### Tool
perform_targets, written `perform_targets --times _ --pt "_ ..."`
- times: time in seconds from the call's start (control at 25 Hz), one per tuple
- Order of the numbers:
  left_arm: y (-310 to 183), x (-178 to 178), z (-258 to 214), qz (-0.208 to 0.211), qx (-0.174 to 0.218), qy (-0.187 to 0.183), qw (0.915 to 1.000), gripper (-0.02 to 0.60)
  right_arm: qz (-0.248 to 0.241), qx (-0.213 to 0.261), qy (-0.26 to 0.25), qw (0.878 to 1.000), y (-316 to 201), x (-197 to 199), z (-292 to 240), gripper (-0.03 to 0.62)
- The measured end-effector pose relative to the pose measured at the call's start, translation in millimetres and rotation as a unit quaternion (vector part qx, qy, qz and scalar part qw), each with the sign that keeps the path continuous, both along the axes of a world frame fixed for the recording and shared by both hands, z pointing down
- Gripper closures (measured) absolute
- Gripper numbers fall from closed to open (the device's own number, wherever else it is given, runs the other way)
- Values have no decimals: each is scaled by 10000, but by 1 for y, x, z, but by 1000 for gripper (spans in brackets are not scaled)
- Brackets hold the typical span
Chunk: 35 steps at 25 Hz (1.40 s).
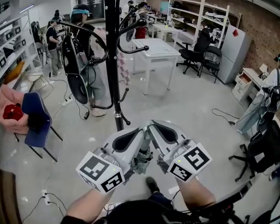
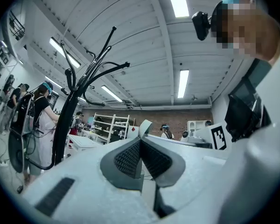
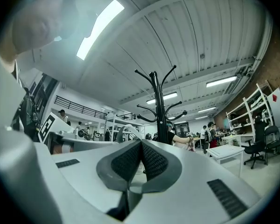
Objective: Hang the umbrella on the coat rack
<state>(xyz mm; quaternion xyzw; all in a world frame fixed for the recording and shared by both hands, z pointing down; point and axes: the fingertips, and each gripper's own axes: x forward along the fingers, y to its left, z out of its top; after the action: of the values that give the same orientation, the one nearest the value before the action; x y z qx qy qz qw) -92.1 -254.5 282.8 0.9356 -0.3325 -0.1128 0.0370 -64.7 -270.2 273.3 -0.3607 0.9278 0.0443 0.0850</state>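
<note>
The black coat rack (image 1: 111,55) stands straight ahead on the pale floor. A black folded umbrella (image 1: 77,73) hangs from one of its left arms, well off the ground. Both grippers are held low and close to my body, short of the pole's foot. My left gripper (image 1: 140,130) and right gripper (image 1: 152,126) point forward with their tips side by side. Each is shut with nothing between its pads. In the left gripper view the rack (image 2: 67,115) rises left of the shut gripper (image 2: 140,141), the umbrella (image 2: 16,134) dangling beside it. The right gripper view shows the rack (image 3: 156,101) beyond the shut gripper (image 3: 141,146).
A person (image 1: 86,36) stands just behind the rack. A blue chair (image 1: 35,120) with pink cloth is at the left, a white table (image 1: 154,50) behind the rack. Office chairs (image 1: 198,50) stand at the back right, a black chair (image 1: 266,148) at the right. Cables (image 1: 46,197) lie on the floor.
</note>
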Motion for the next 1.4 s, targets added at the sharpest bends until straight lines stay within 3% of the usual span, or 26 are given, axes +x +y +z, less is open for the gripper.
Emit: perform_targets --times 0.72,1.4 --pt "-113 41 -39 -903 149 -123 9957 571 -1032 297 -145 9941 -120 38 -42 586" --pt "-191 45 -77 -1745 403 -209 9836 571 -1739 626 -270 9824 -200 45 -81 586"
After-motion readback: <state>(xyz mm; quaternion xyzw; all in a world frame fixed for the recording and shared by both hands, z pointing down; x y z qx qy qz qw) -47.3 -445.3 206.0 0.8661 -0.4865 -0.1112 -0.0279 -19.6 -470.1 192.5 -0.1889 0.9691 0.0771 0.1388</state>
